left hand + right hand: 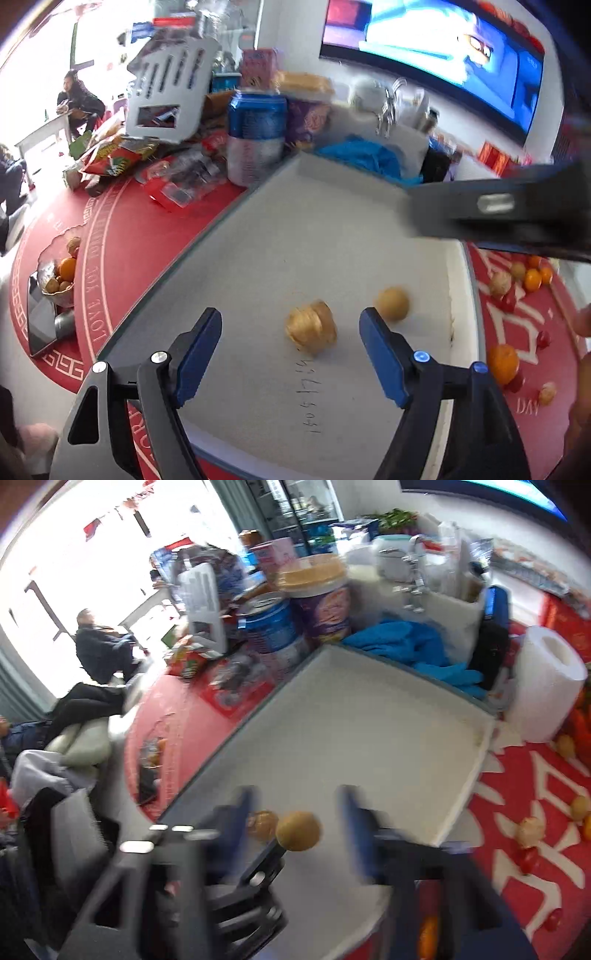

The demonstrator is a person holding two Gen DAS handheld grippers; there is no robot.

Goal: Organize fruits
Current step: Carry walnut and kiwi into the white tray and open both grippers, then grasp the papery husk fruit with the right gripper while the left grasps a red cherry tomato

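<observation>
Left gripper [291, 334] released, jaws spread; a ridged golden fruit [311, 326] lies between them on the white tray [295, 229]. Round tan fruit [392, 303] at 2 o'clock. Right gripper [295, 827] released.

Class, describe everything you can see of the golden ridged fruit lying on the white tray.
The golden ridged fruit looks squat and papery, with fine ribs running round a tan-gold husk. It lies tilted on the white tray, a short way in front of the open left gripper, between its blue fingers but untouched. A smooth round tan fruit sits apart beside it. Handwritten digits mark the tray just below it.
</observation>
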